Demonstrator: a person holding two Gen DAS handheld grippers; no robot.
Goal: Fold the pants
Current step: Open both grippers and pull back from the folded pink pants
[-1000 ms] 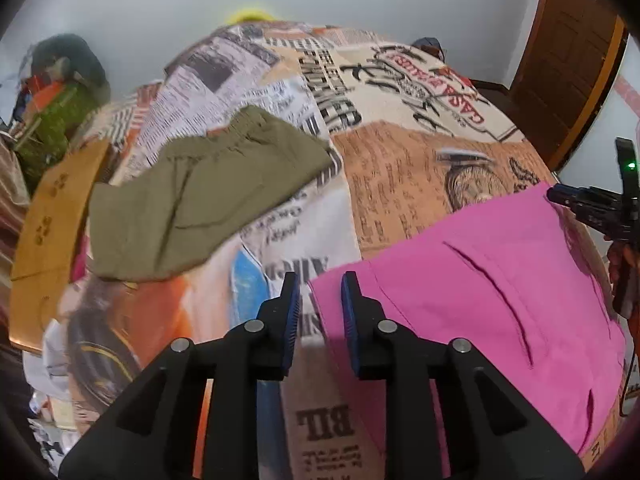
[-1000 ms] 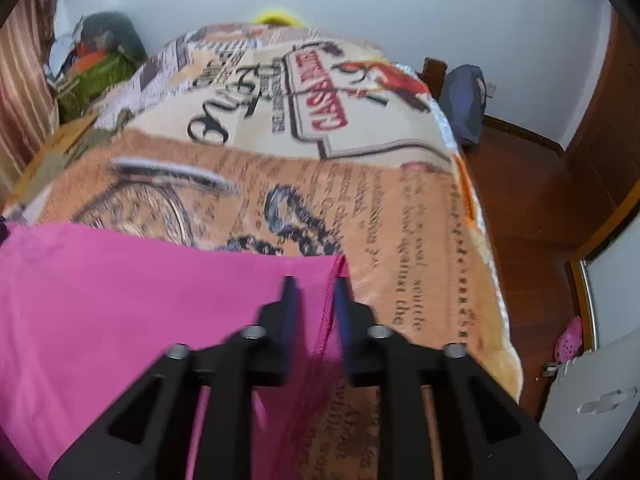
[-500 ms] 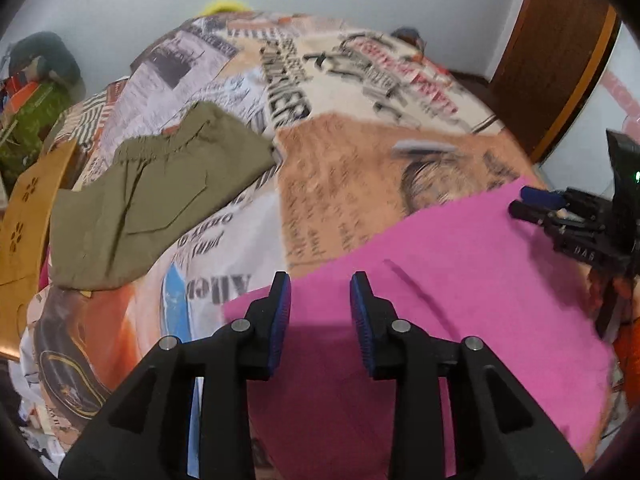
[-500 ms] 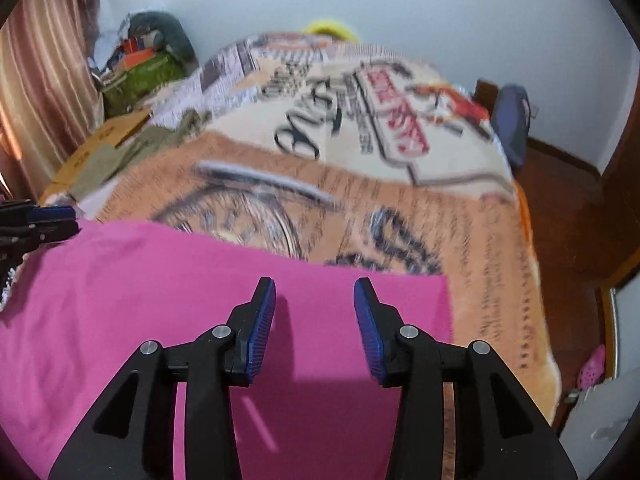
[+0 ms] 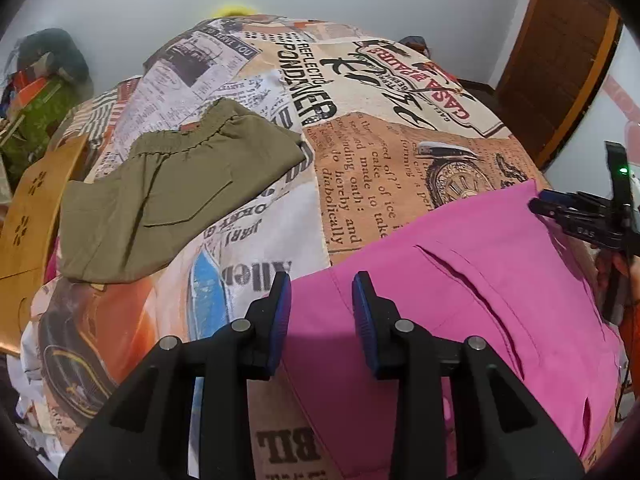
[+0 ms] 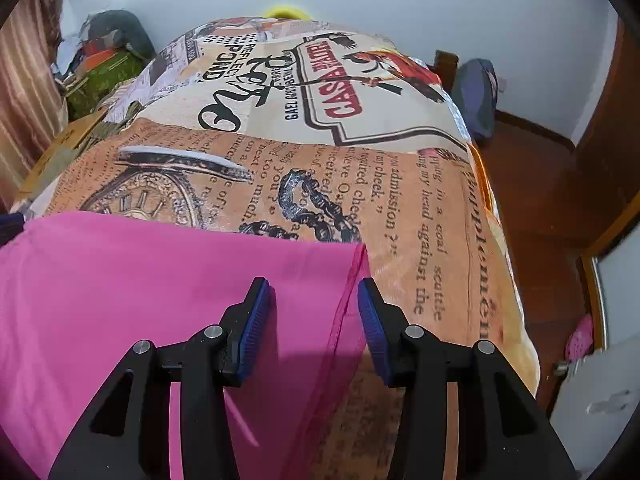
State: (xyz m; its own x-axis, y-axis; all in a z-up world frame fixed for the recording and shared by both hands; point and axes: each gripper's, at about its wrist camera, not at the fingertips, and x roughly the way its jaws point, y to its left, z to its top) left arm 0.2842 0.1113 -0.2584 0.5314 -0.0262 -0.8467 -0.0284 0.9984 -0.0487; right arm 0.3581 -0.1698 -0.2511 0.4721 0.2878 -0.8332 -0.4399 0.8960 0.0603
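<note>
The bright pink cotton pants are lying flat on the near part of a bed with a newspaper-and-vintage-poster print bedspread, and both tongs sit over its near edge, one at each corner. Left tongs are partly open with the pink corner lying under the gap and the blue pads clear of it, and the right tongs are the same over the other corner; both have just been opening. Further up the bed there's a folded olive-green pair of shorts, well apart from the pink one.
</note>
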